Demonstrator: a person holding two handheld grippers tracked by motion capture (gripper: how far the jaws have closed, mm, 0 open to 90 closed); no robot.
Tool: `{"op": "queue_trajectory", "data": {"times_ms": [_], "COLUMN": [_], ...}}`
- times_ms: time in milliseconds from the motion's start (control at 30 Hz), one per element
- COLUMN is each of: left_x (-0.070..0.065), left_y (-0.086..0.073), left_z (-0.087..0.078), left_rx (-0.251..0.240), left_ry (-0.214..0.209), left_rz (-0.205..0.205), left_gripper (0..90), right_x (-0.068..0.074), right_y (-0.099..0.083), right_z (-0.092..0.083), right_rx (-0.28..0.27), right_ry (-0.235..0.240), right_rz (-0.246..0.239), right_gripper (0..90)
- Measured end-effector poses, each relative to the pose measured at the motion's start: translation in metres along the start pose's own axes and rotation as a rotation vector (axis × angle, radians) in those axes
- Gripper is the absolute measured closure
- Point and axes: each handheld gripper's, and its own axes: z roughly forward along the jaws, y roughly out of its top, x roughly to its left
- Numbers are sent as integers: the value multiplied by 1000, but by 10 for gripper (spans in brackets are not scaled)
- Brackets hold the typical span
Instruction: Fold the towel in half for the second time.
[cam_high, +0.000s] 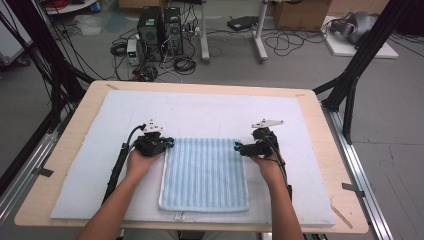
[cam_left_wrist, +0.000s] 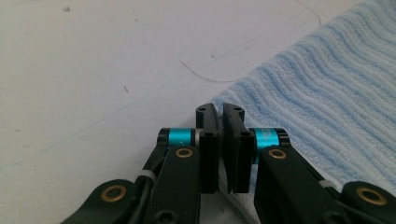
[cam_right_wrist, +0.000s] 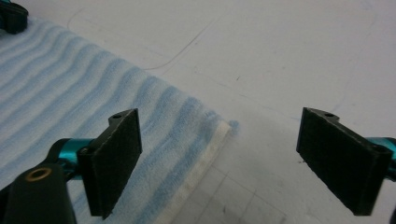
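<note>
A light blue ribbed towel lies flat on the white mat, its near edge toward the person. My left gripper sits at the towel's far left corner. In the left gripper view the jaws stand closed together with the corner of the towel running in at their tips, so they look shut on it. My right gripper hovers at the far right corner. It is open, one pad above the towel and the other above bare mat, with the corner between them untouched.
A white mat covers most of the wooden table. Black frame posts stand at both far corners. Computers and cables lie on the floor beyond the table. The other gripper shows at the top left of the right gripper view.
</note>
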Motion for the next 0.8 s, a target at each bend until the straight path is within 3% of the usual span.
{"op": "queue_trajectory", "data": {"times_ms": [267,367,467,533,600,667,700,800], "left_x": [0,0,1,0,0,3,5,11], "left_y": [0,0,0,0,0,0,1,6], "left_z": [0,0,0,0,0,-1,-2,-8], "left_rx": [-1,-4,-4,-1,-4,-15,-28,-114], "left_ry": [-1,-3,-6,-2,-3,-12,-14,-2], "left_rz": [0,-3,-3,0,-2,-34,-52,-117], "left_gripper": [850,851,854,853,854,859,863,865], "right_x": [2,5,7,7,7,7,8,12], "right_y": [3,3,4,4,4,4,5,9], "right_z": [23,29,30,30,31,31,31,31], "right_rx": [52,77,78,78,79,75,73,49], "right_ry": [40,47,59,97,121,118,108,63], "right_rz": [3,-21,-49,-62,-37,-18,-31,-69], "right_gripper": [367,466,602,702,790,825,830,832]}}
